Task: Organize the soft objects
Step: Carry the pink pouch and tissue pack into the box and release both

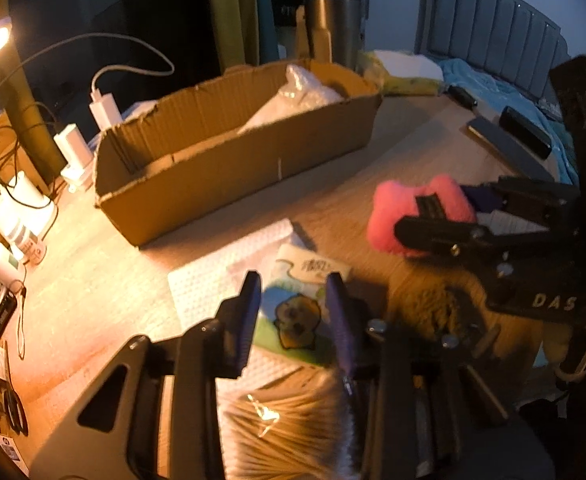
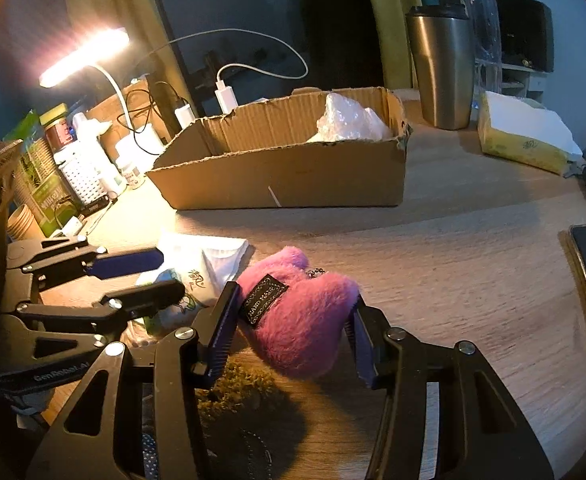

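"das" on right gripper [image 1: 437,210], "genrobot.ai" on left gripper [image 2: 165,276]

Open desk ahead of my fingers, box beyond

Bare wooden desk [image 2: 473,248] runs clear from my right fingers to the cardboard box [image 2: 293,184], whose open top is blocked only at its far right end by a plastic bag [image 2: 349,120]. Left of my left fingers, bottles [image 1: 5,248] and cables crowd the desk edge; a steel tumbler [image 2: 441,68] stands behind the box.
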A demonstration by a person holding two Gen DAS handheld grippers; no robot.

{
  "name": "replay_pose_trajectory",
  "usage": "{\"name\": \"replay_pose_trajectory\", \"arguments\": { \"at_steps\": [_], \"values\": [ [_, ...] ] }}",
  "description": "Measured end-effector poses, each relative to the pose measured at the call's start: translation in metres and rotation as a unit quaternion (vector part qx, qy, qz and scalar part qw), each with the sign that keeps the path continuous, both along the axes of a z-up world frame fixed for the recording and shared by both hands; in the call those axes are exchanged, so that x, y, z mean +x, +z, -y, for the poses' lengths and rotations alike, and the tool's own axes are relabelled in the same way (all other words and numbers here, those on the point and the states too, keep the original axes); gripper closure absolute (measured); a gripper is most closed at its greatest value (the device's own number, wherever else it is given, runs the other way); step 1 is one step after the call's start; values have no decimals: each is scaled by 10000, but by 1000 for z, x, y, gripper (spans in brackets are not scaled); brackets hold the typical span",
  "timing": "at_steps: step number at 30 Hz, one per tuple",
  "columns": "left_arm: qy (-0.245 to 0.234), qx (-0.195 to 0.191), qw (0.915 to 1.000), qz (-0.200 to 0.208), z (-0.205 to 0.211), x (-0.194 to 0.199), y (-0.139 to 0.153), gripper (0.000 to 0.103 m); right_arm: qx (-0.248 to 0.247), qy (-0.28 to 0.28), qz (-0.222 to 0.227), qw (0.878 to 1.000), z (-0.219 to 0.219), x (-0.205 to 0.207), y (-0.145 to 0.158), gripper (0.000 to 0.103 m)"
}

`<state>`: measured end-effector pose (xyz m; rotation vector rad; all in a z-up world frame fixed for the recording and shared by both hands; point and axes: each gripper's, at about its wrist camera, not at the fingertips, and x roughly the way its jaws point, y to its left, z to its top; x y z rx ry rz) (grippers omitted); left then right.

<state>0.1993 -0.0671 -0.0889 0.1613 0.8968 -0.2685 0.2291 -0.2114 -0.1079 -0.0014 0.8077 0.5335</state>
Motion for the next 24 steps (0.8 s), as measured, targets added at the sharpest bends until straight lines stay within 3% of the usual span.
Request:
{"name": "replay_pose_trajectory", "arguments": {
  "at_steps": [4, 9, 15, 18, 24],
  "values": [
    [2, 144, 9999, -55, 1, -1, -3, 36, -21, -9, -38, 10000, -1, 1, -2, 50],
    [-138, 132, 9998, 39, 4, -3, -3, 36, -61, -23, -41, 10000, -2, 1, -2, 50],
    [-206, 288, 9993, -132, 4, 7, -17, 36, -95, -66, -28, 9999, -3, 1, -1, 50],
    [-375, 331, 9987, -114, 7, 6, -22, 51, -99, -93, -45, 9999, -3, 1, -2, 50],
    [-413, 124, 9990, -117, 3, 5, -20, 52, -133, -68, 9, 9999, -6, 1, 2, 50]
  ]
}}
